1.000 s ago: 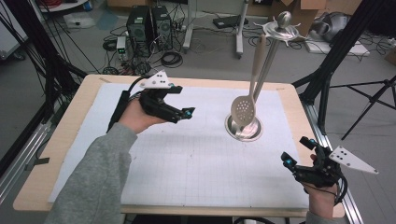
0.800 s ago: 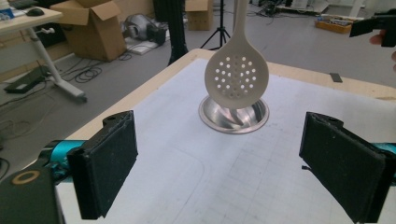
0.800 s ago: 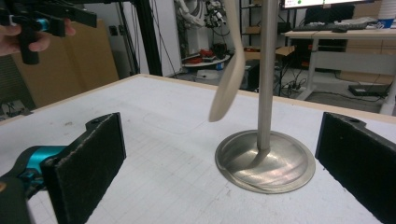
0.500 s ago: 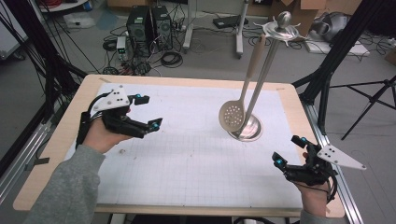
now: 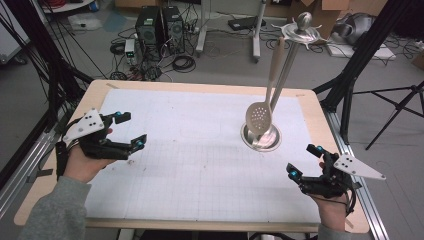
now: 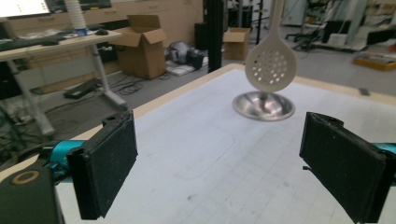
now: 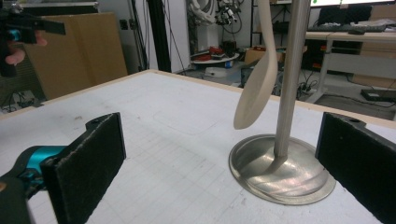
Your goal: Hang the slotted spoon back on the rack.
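Wooden table [image 5: 210, 86] carries a white gridded mat [image 5: 200, 160]. Polished steel utensil stand [image 5: 261, 136] sits right of mat centre; a cream perforated plastic spoon [image 5: 258, 119] hangs against its pole. Left tool [image 5: 131, 131], far left of stand: jaws wide apart, empty. Right tool [image 5: 306, 161], near-right of stand: likewise.

Grey floor [image 5: 220, 65] beyond the worktop's far edge, strewn with cables [image 5: 182, 62]; two black computer towers [image 5: 160, 25] stand far left, cardboard boxes [image 6: 140, 44] beyond.

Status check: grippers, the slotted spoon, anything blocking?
Left gripper open, holding nothing. Right gripper open, holding nothing. Slotted spoon hangs on the metal stand, untouched. Mat between grippers and stand bare.
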`<state>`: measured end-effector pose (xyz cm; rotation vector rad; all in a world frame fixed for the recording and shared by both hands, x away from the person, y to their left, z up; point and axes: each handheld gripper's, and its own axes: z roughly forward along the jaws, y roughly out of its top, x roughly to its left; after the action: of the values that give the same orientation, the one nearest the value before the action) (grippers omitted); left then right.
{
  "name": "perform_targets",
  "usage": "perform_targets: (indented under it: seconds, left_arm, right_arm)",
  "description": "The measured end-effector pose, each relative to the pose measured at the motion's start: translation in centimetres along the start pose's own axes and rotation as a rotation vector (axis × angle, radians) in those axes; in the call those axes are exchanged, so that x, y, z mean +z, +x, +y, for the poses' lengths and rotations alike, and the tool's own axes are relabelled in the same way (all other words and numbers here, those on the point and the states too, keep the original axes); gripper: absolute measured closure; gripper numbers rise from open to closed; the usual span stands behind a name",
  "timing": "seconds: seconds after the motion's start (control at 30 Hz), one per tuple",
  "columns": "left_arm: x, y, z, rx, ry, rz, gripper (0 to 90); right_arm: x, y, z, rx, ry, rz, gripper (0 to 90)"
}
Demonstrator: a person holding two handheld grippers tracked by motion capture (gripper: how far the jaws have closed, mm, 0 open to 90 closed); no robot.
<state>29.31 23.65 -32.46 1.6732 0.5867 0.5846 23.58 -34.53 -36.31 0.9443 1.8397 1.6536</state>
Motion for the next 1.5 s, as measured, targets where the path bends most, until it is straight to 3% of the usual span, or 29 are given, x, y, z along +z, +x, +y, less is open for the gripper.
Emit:
perform_targets:
  seconds: [0.07,0.1,0.17,0.37,0.47,0.63,0.87,1.07,1.3,1.5]
  left_arm:
    - [-0.5,0.1,-0.2,-0.001,-0.003,0.009,11.5]
    - [-1.5,0.2,-0.5,-0.003,-0.017,0.037,11.4]
    - [-2.4,0.3,-0.8,-0.015,-0.030,0.054,11.5]
    - [-4.3,0.2,-1.6,0.001,-0.013,0.095,11.3]
    - [-5.7,-0.1,-2.3,0.012,-0.030,0.145,11.2]
    - [-6.4,-0.2,-3.5,0.007,-0.030,0.184,11.2]
    - [-7.9,-0.3,-6.1,-0.033,-0.030,0.250,11.2]
    - [-9.4,-0.6,-7.4,-0.063,-0.062,0.299,11.2]
    - [-10.6,-1.1,-9.0,-0.065,-0.062,0.325,11.2]
    - [-11.0,-1.3,-9.2,-0.067,-0.049,0.343,11.3]
  right_arm:
    - [0.1,0.0,0.0,0.002,0.001,0.000,0.9]
    - [0.1,0.0,0.0,0.001,0.003,0.003,0.9]
    - [0.3,0.0,0.0,-0.005,0.001,0.004,0.8]
    - [0.5,0.2,0.0,-0.002,0.007,0.008,0.9]
    - [0.8,0.2,0.0,-0.004,0.008,0.011,0.9]
    - [1.3,0.4,0.1,-0.010,0.012,0.020,0.9]
    - [1.5,0.3,0.1,-0.010,0.014,0.017,0.9]
    - [1.5,0.1,-0.1,-0.007,0.013,0.002,0.9]
    - [1.5,0.1,-0.3,-0.006,0.016,-0.011,0.9]
    - [1.5,0.2,-0.3,-0.009,0.014,-0.010,0.8]
